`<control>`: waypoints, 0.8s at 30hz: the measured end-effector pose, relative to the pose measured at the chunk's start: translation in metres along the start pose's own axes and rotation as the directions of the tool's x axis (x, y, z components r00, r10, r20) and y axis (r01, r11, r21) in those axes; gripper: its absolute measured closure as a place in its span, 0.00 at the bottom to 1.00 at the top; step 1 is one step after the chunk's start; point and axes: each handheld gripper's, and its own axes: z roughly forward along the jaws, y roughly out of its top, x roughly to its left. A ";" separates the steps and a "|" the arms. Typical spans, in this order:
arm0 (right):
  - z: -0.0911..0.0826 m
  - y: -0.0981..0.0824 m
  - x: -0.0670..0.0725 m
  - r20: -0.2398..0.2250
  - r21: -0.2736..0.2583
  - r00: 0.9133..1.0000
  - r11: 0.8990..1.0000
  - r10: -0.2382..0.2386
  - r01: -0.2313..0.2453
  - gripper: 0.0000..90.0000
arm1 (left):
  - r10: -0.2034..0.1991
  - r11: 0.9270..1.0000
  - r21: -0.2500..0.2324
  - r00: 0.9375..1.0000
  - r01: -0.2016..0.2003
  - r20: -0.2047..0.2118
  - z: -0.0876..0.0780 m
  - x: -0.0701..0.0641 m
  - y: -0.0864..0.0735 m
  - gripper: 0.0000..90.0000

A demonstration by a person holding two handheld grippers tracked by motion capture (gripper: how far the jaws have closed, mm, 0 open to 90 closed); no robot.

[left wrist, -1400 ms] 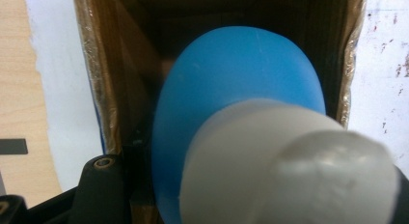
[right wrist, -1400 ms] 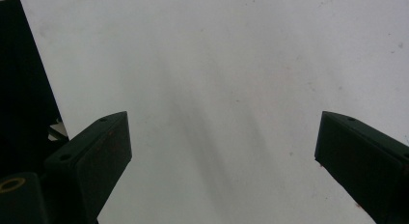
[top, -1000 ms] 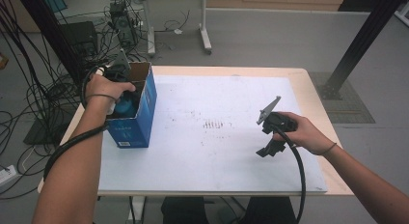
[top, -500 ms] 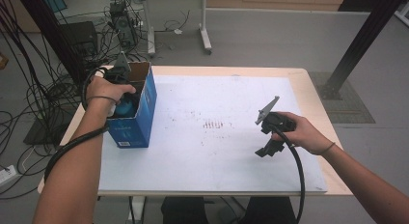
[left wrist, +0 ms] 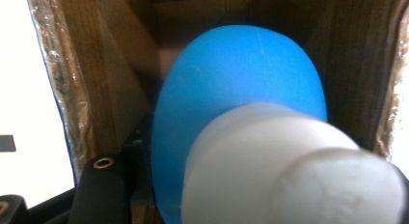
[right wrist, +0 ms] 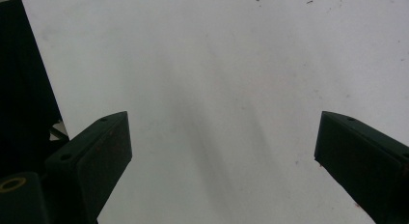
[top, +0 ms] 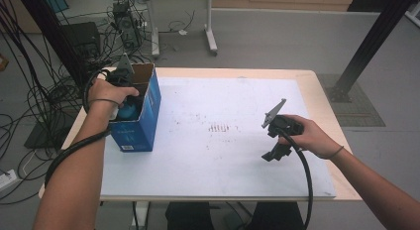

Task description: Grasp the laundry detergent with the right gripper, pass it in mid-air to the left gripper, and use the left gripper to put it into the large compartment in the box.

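Inside the blue cardboard box, whose rough brown walls are seen up close, a smooth, rounded blue bottle with a ribbed white cap is clenched by the left gripper. Over the matte white table sheet, the right gripper is held with its jaws parted wide, nothing between them.

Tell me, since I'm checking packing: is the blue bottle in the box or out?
In. The blue bottle sits between the box's brown inner walls, held by the left tool.
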 end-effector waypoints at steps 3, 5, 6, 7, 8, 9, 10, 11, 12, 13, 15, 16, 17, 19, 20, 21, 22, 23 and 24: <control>0.000 0.000 0.000 0.000 -0.002 1.000 1.000 0.003 -0.003 0.06 | -0.001 1.000 0.001 1.000 0.001 0.002 0.000 0.000 0.000 0.41; 0.000 0.000 0.000 -0.001 -0.003 1.000 1.000 0.002 -0.002 0.06 | -0.001 1.000 0.002 1.000 0.001 0.002 0.000 0.000 0.000 0.41; 0.000 0.000 0.000 -0.001 -0.002 1.000 1.000 0.001 -0.001 0.06 | 0.000 1.000 0.001 1.000 0.000 0.001 0.000 0.000 0.000 0.41; 0.000 0.000 0.000 -0.001 -0.002 1.000 1.000 0.002 -0.002 0.06 | -0.001 1.000 0.001 1.000 0.001 0.001 0.000 0.000 0.000 0.41; 0.000 0.001 0.000 -0.001 -0.001 1.000 1.000 0.001 -0.001 0.06 | -0.002 1.000 0.001 1.000 0.002 0.000 0.000 0.000 0.000 0.41; 0.000 0.001 0.000 -0.001 -0.001 1.000 1.000 0.001 -0.001 0.06 | -0.002 1.000 0.001 1.000 0.002 0.000 0.000 0.000 0.000 0.41; 0.001 0.001 0.000 -0.001 -0.002 1.000 1.000 0.002 -0.002 0.06 | -0.002 1.000 0.001 1.000 0.002 0.000 0.000 0.000 0.000 0.41; 0.001 0.001 0.000 -0.001 -0.002 1.000 1.000 0.002 -0.002 0.06 | -0.002 1.000 0.001 1.000 0.002 0.000 0.000 0.000 0.000 0.41; 0.001 0.001 -0.001 -0.001 -0.003 1.000 1.000 0.001 -0.001 0.06 | -0.001 1.000 0.001 1.000 0.001 0.001 0.000 0.000 0.000 0.41; 0.001 0.001 -0.001 -0.002 -0.002 1.000 1.000 0.002 -0.002 0.06 | -0.002 1.000 0.001 1.000 0.002 0.001 0.000 0.000 0.000 0.41; 0.001 0.000 -0.001 -0.004 -0.002 1.000 1.000 0.005 -0.005 0.06 | -0.003 1.000 0.003 1.000 0.003 0.001 0.000 0.000 0.000 0.41; 0.001 0.000 -0.001 -0.003 -0.003 1.000 1.000 0.004 -0.004 0.06 | -0.004 1.000 0.003 1.000 0.004 0.002 0.000 0.000 0.000 0.41; 0.001 0.000 -0.001 -0.003 -0.003 1.000 1.000 0.004 -0.004 0.06 | -0.004 1.000 0.003 1.000 0.004 0.002 0.000 0.000 0.000 0.41; 0.001 0.000 -0.001 -0.001 -0.004 1.000 1.000 0.004 -0.004 0.06 | -0.003 1.000 0.003 1.000 0.003 0.002 0.000 0.000 0.000 0.41; 0.001 0.000 -0.001 -0.001 -0.004 1.000 1.000 0.004 -0.004 0.06 | -0.004 1.000 0.003 1.000 0.004 0.001 0.001 0.000 0.000 0.41; 0.001 0.000 -0.001 -0.003 -0.005 1.000 1.000 0.004 -0.004 0.06 | -0.004 1.000 0.004 1.000 0.004 0.001 0.000 0.000 0.001 0.41; 0.001 0.000 -0.001 -0.003 -0.005 1.000 1.000 0.004 -0.004 0.06 | -0.007 1.000 0.003 1.000 0.007 0.001 0.001 0.000 0.001 0.41; 0.001 0.000 -0.002 -0.002 -0.007 1.000 1.000 0.005 -0.005 0.06 | -0.007 1.000 0.003 1.000 0.007 0.001 0.001 0.000 0.001 0.41; 0.000 0.000 -0.002 -0.003 -0.008 1.000 1.000 0.004 -0.004 0.06 | -0.007 1.000 0.003 1.000 0.007 0.001 0.001 0.000 0.001 0.41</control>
